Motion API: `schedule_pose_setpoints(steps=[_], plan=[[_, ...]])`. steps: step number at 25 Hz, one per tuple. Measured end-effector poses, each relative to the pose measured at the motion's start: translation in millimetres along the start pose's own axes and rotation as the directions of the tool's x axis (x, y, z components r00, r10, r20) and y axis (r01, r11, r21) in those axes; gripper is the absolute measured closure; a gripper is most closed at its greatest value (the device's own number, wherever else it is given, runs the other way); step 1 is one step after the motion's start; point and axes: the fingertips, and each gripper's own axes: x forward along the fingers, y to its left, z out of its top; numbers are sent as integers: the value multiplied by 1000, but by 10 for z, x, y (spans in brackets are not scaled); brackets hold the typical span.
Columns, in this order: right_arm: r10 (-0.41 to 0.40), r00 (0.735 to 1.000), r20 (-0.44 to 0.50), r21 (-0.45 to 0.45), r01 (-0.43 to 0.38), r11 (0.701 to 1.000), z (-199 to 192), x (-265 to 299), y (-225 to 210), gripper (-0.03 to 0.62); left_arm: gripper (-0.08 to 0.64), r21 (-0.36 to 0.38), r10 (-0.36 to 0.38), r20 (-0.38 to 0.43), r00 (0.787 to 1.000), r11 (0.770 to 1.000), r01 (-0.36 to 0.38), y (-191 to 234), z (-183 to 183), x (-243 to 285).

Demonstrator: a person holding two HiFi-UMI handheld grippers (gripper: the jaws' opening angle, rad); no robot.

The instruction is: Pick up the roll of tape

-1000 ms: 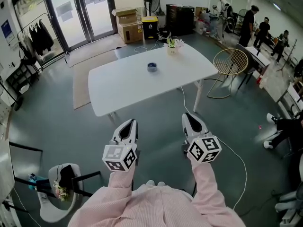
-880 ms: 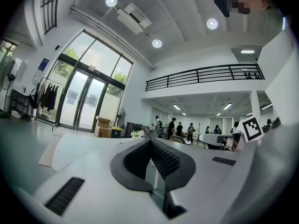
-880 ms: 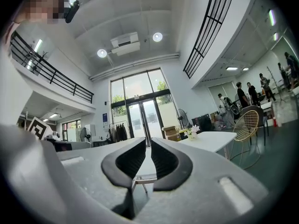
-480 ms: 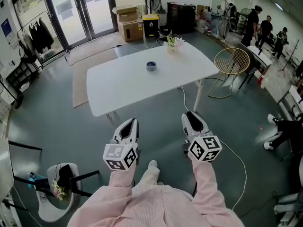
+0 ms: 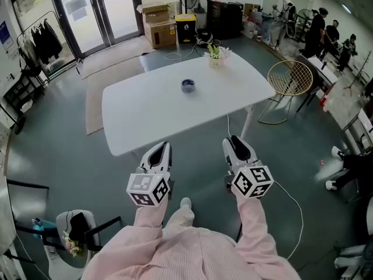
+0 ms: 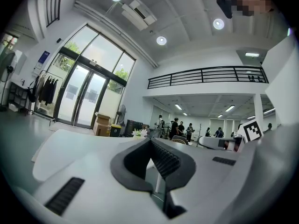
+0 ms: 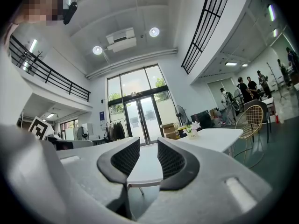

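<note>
Well out ahead, roll of tape [image 5: 187, 85], dark blue, flat on the white counter [image 5: 145, 115], about midway between the left and right edges and somewhat nearer the far edge, bare surface all round it. Toward the far right corner, small vase of flowers [image 5: 216, 52], well apart from the tape. On the near side of the counter, just short of its near edge, left gripper [image 5: 159, 151] and right gripper [image 5: 236, 143], side by side, level, pointing toward the counter, both well apart from the tape and touching nothing. Left fingers [image 6: 164, 160] clenched, ribbed pads meeting at the tips, nothing between. Right fingers [image 7: 172, 160] released, having just been opening, a clear gap between the pads with only the counter's top showing through it, nothing held. Behind the grippers, pink striped sleeves [image 5: 256, 232]. Beyond the counter's left edge, pale rug [image 5: 93, 95] on the grey-green floor; beyond the right edge, gold wire chair [image 5: 289, 77]; under the right end and across the floor, thin white cable [image 5: 294, 200]. Past the far edge, cardboard boxes [image 5: 157, 28] and a yellow bin [image 5: 185, 28] beside tall glass doors [image 5: 93, 13], with a clothes rack [image 5: 41, 42] further left. Far off at the right, several people [image 5: 317, 25] standing.
</note>
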Motion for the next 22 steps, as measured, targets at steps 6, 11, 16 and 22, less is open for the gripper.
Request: schedule_pose_setpoints(steps=[6,11,16,22], plan=[[-1,1000,-18,7,1,1000,-38,631,-171,476,560,-14,-8,-17,1000,1000,8,354,44,528],[-5,999,-34,10,5,1000,-41,1082,-290,474,560,-22,-10,-28,1000,1000,9,635,105,888],[-8,999,-52,3,8,1000,-60,1419,-354,465,560,-35,-8,-33,999,999,7,869,155,1129],[10,998,-64,5,-10,1000,-126,1722,-430,460,560,-39,-13,-39,999,999,11,1061,98,1329]])
